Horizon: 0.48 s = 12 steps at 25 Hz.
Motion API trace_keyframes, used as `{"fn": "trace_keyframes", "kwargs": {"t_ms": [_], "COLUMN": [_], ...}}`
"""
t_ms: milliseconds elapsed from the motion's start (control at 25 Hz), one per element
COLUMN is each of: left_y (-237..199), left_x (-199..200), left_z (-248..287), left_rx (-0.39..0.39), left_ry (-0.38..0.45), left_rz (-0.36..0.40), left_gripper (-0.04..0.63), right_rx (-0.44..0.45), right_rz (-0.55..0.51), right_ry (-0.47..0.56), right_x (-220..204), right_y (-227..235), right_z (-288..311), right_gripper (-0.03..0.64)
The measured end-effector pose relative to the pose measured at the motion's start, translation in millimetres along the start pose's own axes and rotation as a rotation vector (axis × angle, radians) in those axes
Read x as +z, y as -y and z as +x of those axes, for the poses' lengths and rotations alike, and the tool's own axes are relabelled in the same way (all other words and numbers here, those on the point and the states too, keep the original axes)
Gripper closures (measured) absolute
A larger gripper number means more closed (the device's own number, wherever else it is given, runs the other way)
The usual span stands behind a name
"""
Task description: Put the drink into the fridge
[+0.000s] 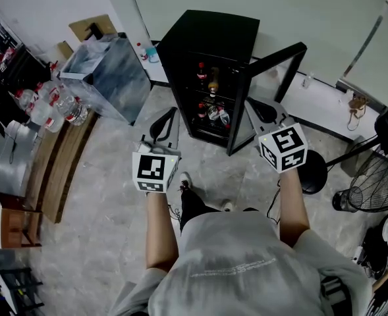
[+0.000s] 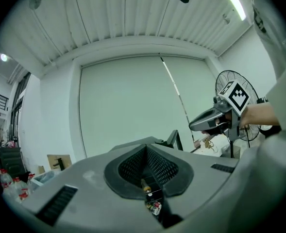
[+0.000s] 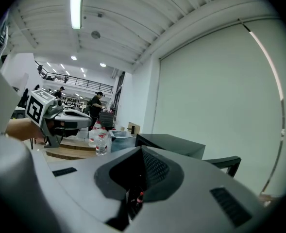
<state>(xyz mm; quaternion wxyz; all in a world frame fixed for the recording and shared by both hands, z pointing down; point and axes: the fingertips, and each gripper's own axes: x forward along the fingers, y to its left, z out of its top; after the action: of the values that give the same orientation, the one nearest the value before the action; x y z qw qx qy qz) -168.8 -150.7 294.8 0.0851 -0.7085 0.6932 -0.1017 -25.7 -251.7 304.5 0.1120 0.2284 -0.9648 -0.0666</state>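
Standing at the small black fridge (image 1: 213,31), the person is holding the left gripper (image 1: 167,115) and right gripper (image 1: 263,110) clenched and empty. Dark drink bottles (image 1: 213,84) are sitting inside. I reckon the right gripper is risking a knock against the open black-framed door (image 1: 277,52) if swung wide.

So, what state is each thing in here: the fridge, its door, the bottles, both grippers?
Fridge: upright on the floor, open.
Fridge door: swung wide open.
Bottles: inside the fridge, on its shelves.
Left gripper: shut, holding nothing.
Right gripper: shut, holding nothing.
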Motion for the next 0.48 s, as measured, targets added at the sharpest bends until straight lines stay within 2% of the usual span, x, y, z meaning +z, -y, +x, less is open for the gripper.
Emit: {"fn": "trace_keyframes", "kwargs": {"t_ms": [480], "left_y": [2], "left_x": [-9], "left_z": [5], "left_rx": [0.015], "left_ry": [-0.018], "left_rz": [0.003], "left_gripper": [0.582], "right_rx": [-0.011], "right_rz": [-0.029], "right_ry": [-0.035], "right_x": [-13], "right_y": [5], "right_z": [3], "right_gripper": [0.617]}}
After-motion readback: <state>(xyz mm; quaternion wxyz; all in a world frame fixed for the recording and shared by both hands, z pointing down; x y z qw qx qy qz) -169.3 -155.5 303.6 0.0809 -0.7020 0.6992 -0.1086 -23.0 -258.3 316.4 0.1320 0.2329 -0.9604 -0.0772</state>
